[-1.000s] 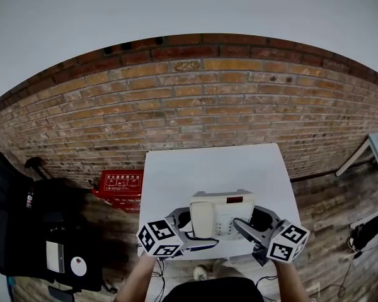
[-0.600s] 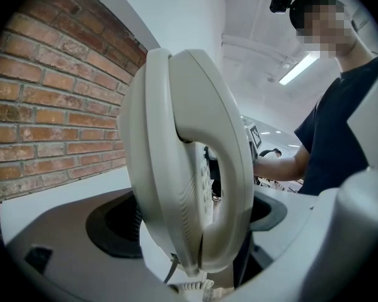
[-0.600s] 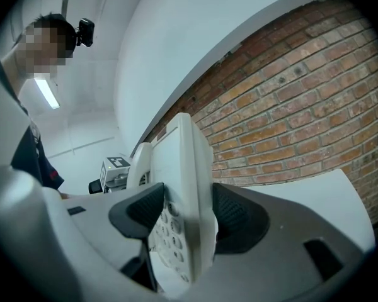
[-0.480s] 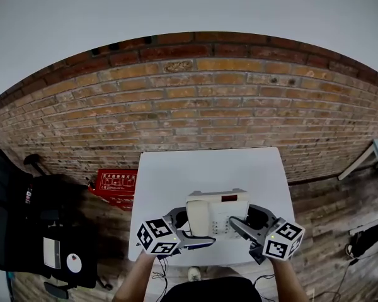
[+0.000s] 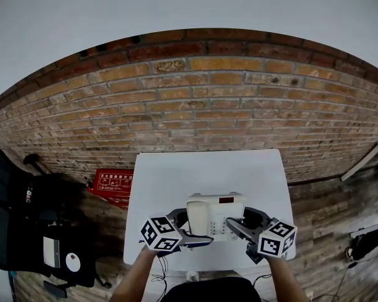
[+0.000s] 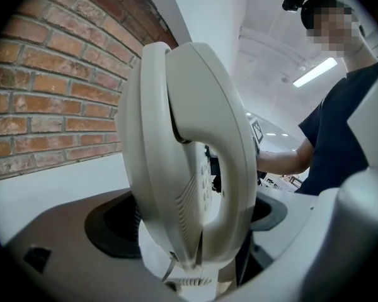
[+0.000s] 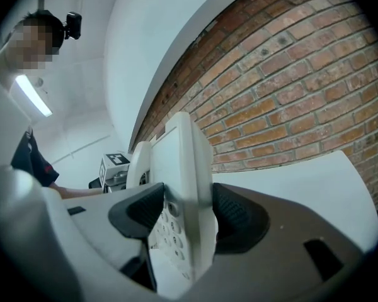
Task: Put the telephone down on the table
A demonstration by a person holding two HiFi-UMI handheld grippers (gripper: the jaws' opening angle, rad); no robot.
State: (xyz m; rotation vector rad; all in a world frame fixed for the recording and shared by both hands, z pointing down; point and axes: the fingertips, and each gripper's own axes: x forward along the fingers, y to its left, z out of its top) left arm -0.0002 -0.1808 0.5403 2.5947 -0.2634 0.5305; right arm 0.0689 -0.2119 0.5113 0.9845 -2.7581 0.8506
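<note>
Cream telephone (image 5: 215, 214) being held level over near part of white desk (image 5: 208, 168); left gripper (image 5: 190, 226) clamping its handset side, right gripper (image 5: 238, 224) clamping its keypad side. Brick wall (image 5: 208, 106) standing beyond desk.

Yeah so the left hand-held gripper (image 5: 185, 223) and right hand-held gripper (image 5: 239, 225) each pinch a side of the phone (image 5: 215, 214), forearms (image 5: 136, 274) stretched in from near.

Telephone (image 5: 215, 214) underside hidden; contact with table (image 5: 208, 168) untellable; red box (image 5: 113, 184) label unreadable.
</note>
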